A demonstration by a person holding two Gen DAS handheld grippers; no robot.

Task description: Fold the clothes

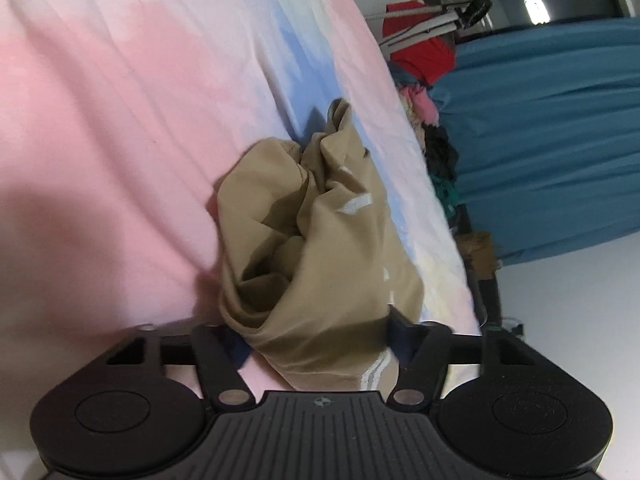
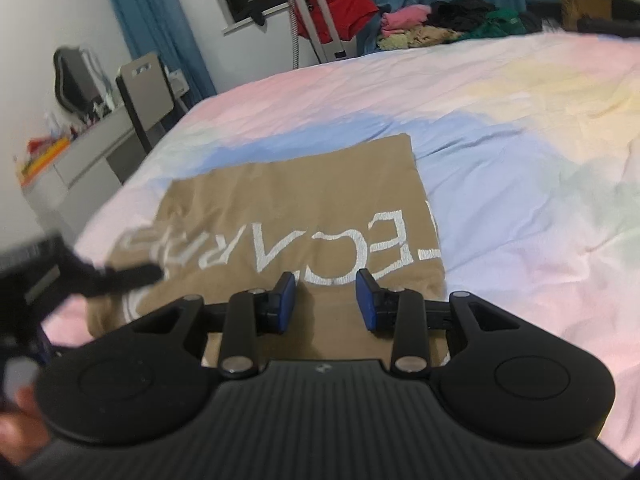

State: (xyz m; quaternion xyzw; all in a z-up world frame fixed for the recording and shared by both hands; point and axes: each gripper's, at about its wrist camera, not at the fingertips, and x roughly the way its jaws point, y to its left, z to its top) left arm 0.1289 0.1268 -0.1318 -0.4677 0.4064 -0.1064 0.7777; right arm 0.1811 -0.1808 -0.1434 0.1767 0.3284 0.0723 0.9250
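The shirt (image 2: 288, 224) is tan with large white letters across it, and it lies on the bed (image 2: 520, 168) near the left edge, its far part flat with a straight far hem. Its near left part is gathered into a crumpled bunch (image 1: 312, 248) that rises from the sheet, with white striped trim showing at one edge. The left gripper (image 1: 316, 332) has its fingers pinching that bunch, cloth filling the gap between them. The right gripper (image 2: 326, 300) hovers over the shirt's near edge, its blue-padded fingers (image 2: 286, 292) spread apart with nothing between them. The sheet is pastel pink, blue and yellow, and lightly wrinkled. At the far side a pile of clothes (image 2: 440, 24) sits before blue curtains (image 2: 160, 20). A grey desk (image 2: 80, 160) with a chair (image 2: 146, 88) stands far left.
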